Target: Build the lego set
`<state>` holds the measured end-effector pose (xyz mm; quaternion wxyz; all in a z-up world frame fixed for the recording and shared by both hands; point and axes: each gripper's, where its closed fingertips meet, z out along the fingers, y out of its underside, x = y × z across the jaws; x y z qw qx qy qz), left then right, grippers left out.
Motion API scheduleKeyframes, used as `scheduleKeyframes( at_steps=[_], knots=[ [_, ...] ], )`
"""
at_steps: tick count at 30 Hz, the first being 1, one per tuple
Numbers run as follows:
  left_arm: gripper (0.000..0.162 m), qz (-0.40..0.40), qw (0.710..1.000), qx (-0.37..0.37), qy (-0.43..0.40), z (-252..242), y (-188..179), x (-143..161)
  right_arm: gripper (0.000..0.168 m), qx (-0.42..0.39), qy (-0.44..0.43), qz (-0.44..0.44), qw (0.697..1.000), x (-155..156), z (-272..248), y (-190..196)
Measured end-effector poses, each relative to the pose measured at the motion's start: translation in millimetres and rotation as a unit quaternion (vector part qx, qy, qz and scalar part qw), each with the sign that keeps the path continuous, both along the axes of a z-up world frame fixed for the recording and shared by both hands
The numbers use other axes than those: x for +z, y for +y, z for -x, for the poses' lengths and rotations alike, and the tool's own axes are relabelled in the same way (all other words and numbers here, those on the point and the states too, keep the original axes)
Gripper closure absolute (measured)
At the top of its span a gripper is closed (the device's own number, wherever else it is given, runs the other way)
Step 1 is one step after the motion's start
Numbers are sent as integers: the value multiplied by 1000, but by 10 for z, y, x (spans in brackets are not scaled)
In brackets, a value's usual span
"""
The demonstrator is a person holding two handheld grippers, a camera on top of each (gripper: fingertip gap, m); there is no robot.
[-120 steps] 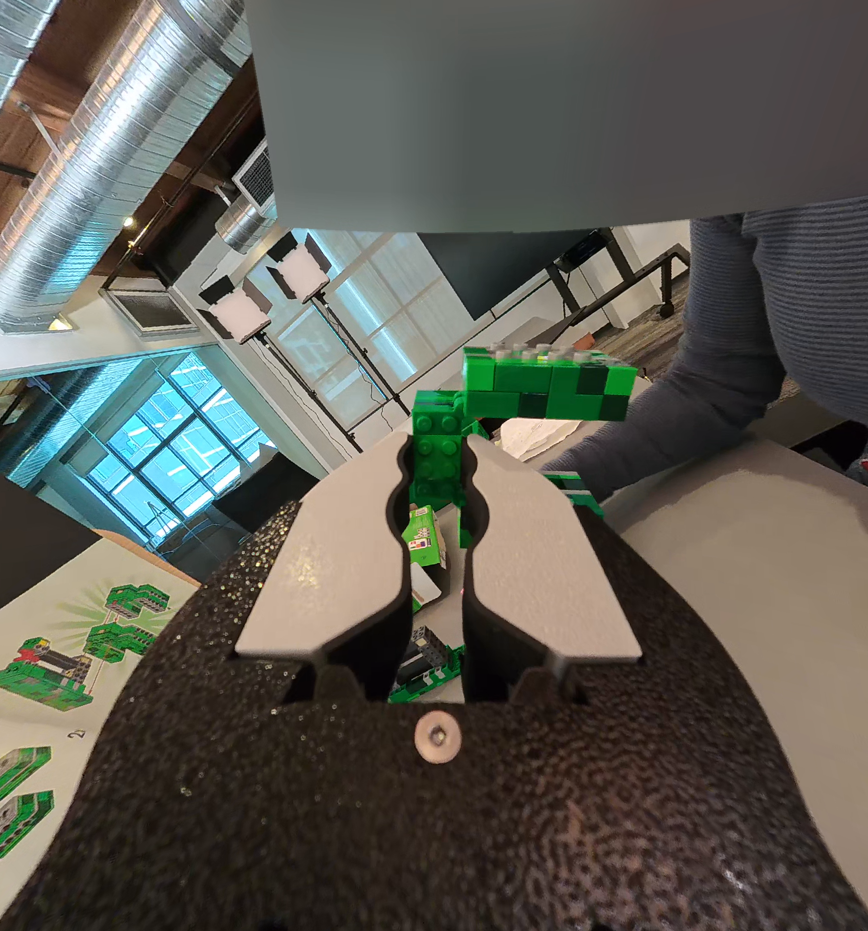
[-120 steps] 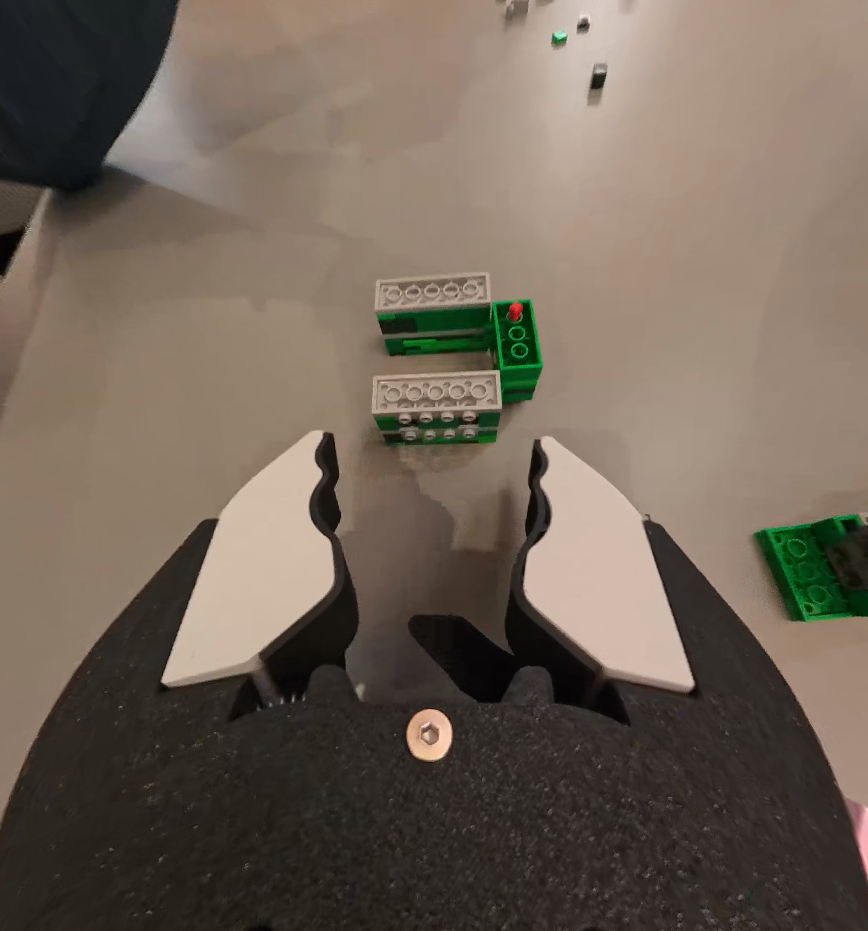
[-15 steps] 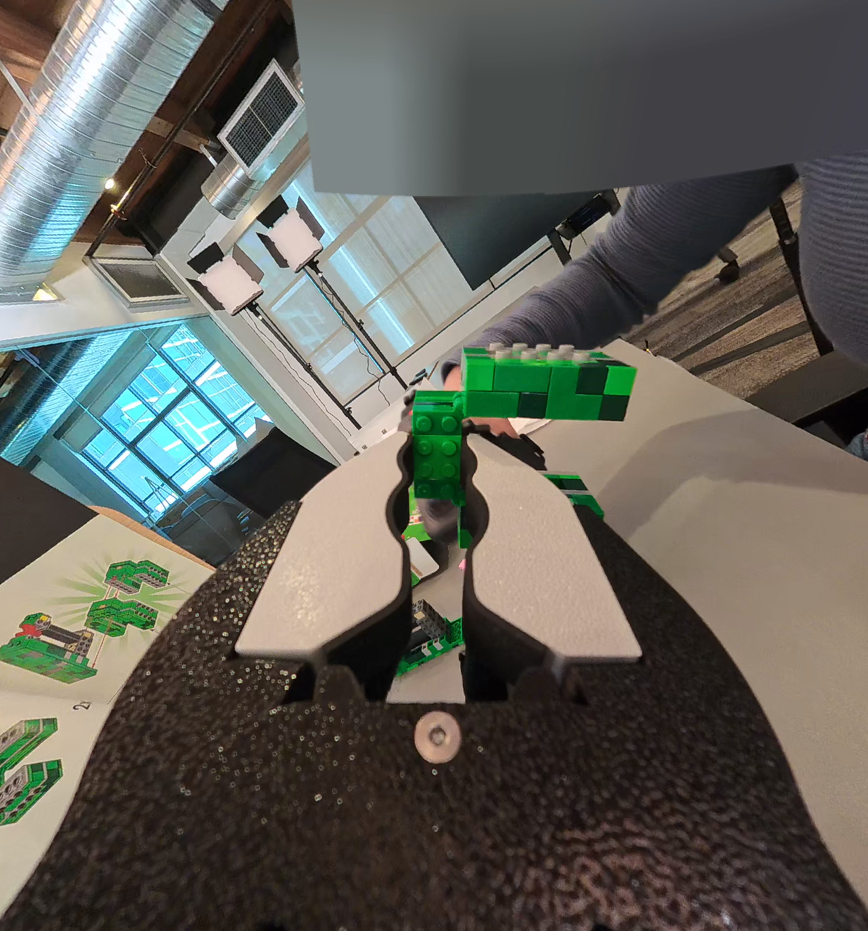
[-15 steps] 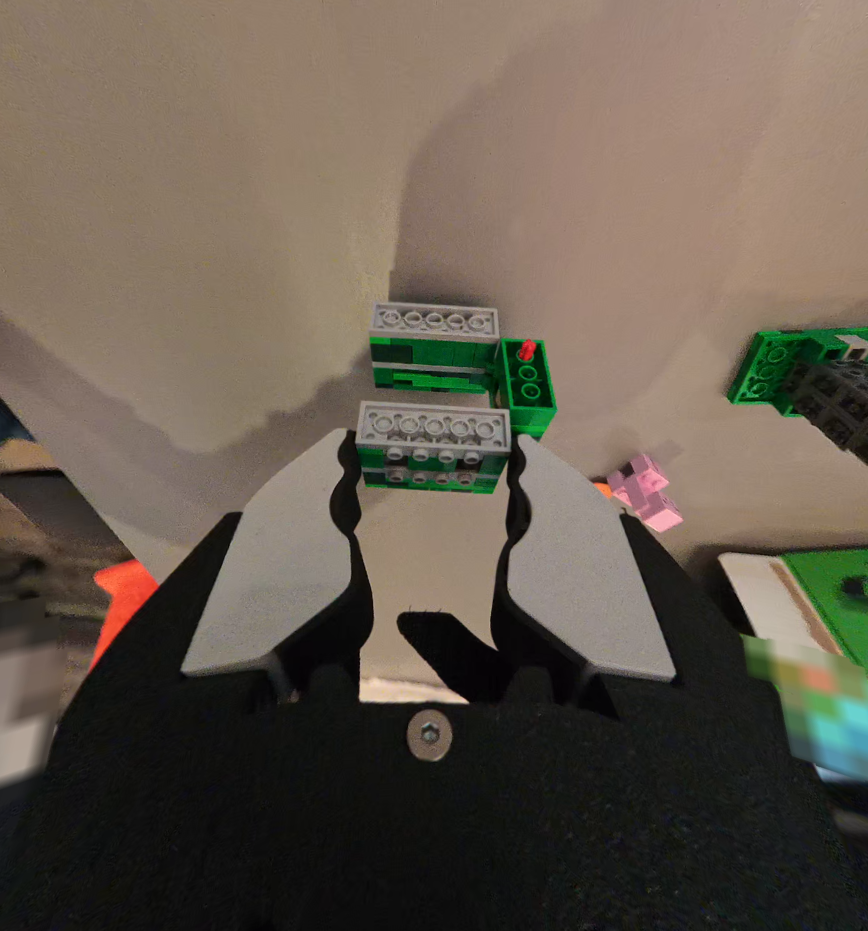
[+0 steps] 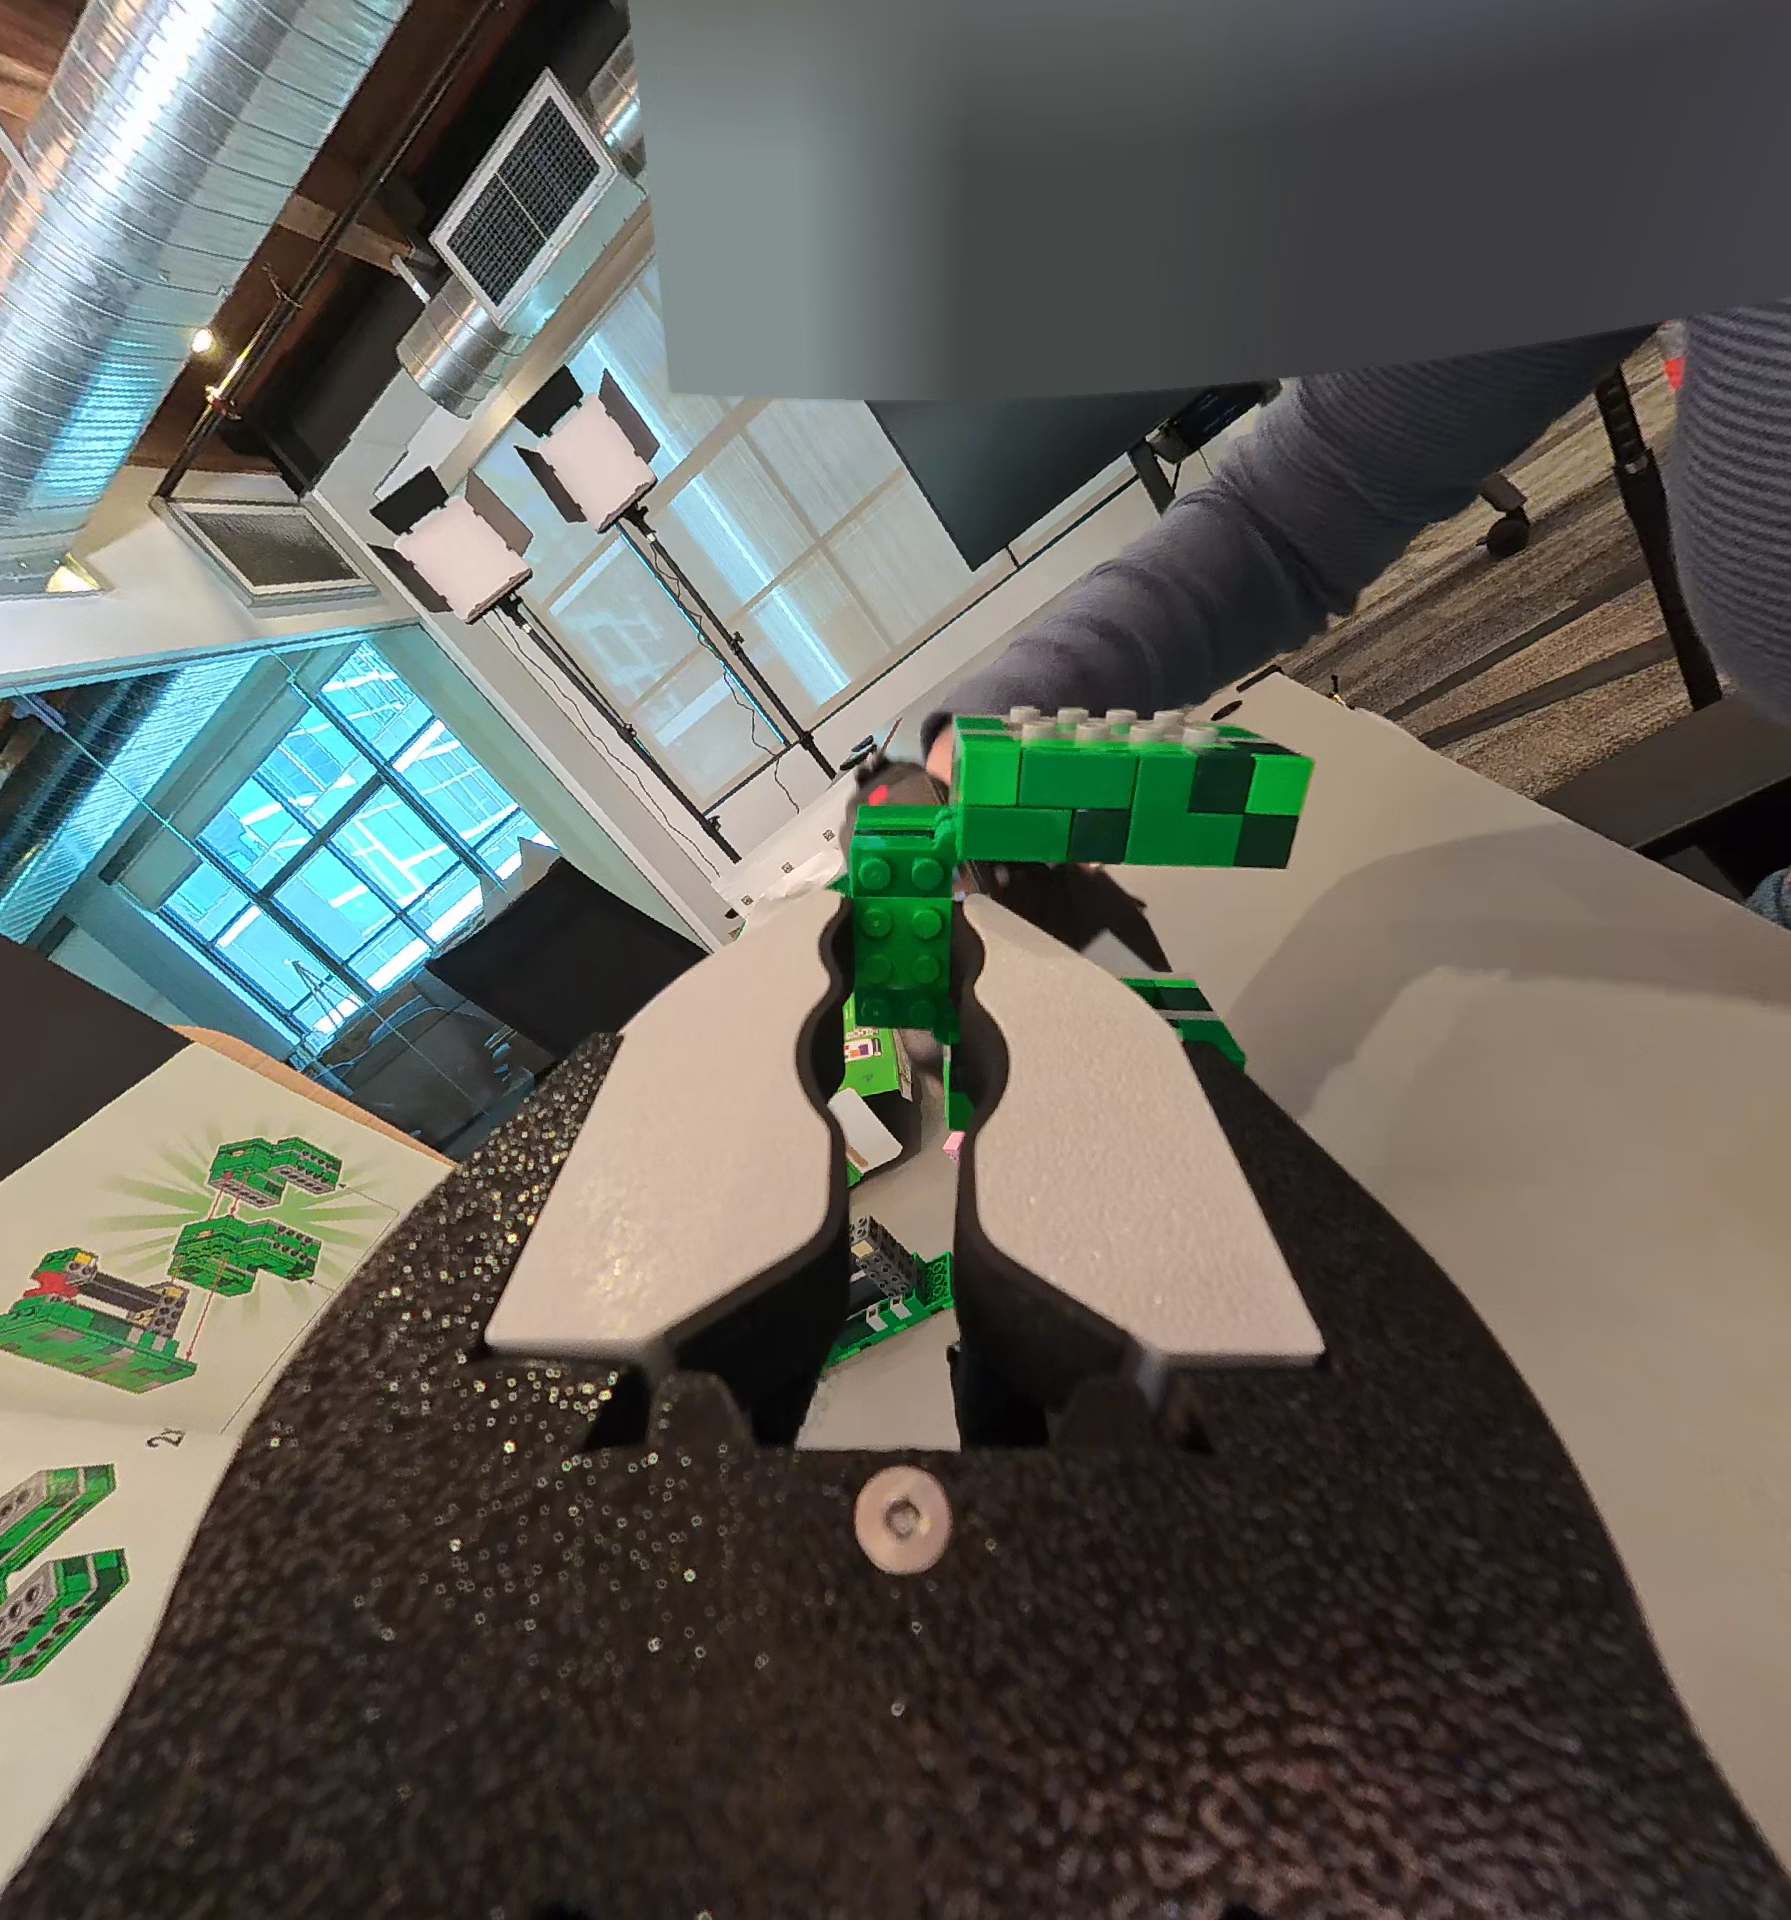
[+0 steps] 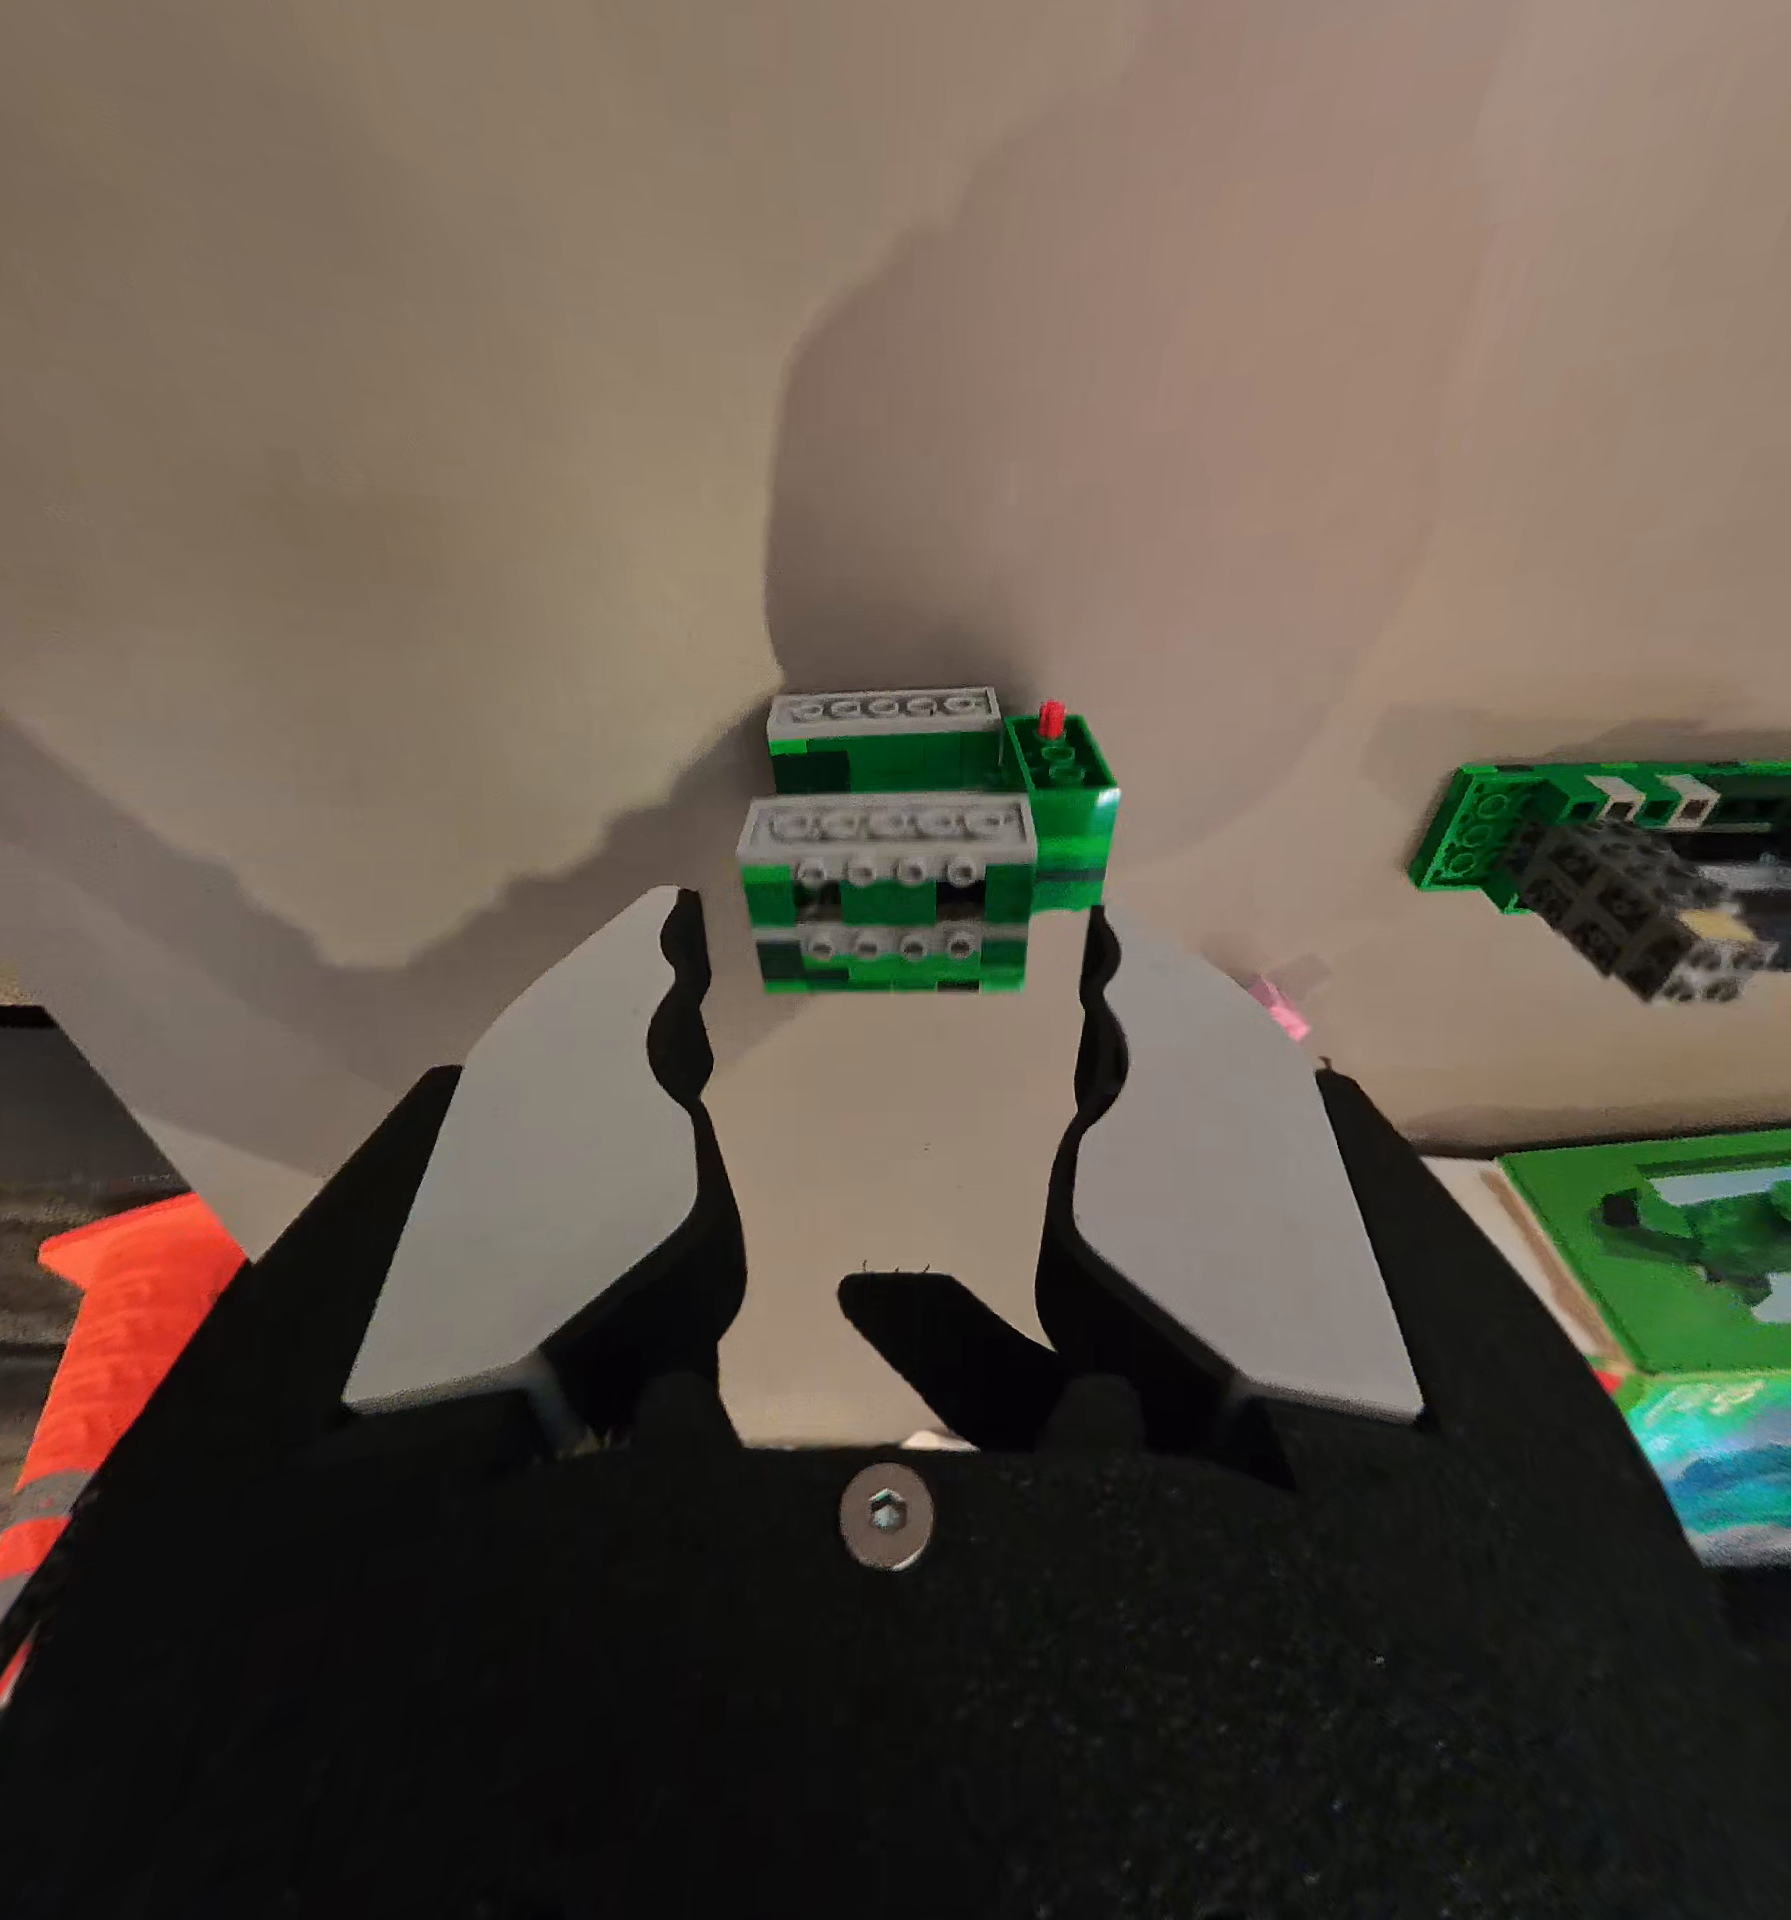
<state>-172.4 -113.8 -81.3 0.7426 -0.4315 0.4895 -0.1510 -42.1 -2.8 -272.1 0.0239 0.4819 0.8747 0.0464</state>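
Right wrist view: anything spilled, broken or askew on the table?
Nothing stands out. The green and grey lego assembly sits intact on the table, ahead of the open right gripper.

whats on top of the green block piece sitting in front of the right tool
On the green block assembly, two grey studded plates cap the two arms, and a small red peg stands on its right end. Its underside against the table is hidden.

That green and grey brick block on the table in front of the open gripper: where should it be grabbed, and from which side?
Grip the near section of the green and grey block across its two short ends, coming straight in from the near side. The right gripper is open and already lined up, with one finger beyond each end, and those end faces look flat.
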Motion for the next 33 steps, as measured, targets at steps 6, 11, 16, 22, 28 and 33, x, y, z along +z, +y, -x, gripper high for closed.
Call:
scheduleKeyframes(
  at_steps=[6, 11, 16, 22, 28, 33],
  knots=[
    [146, 9, 1000, 7, 3, 18, 25, -24, 107, -88, 181, 51, 978, 339, -235, 312],
    [146, 25, 1000, 13, 6, 15, 80, -65, 117, -86, 335, 116, 931, 41, -333, 521],
    [146, 46, 999, 8, 9, -45, 166, -140, 122, -62, 414, 170, 892, -330, -134, 384],
    [146, 80, 997, -6, 18, -158, 285, -268, 130, -33, 471, 228, 852, -324, 100, 293],
    [146, 102, 994, -17, 18, -212, 368, -373, 128, -12, 471, 251, 846, -289, 221, 262],
    [146, 114, 993, -16, 28, -239, 414, -446, 127, 16, 452, 249, 856, -348, 259, 206]
  ],
)
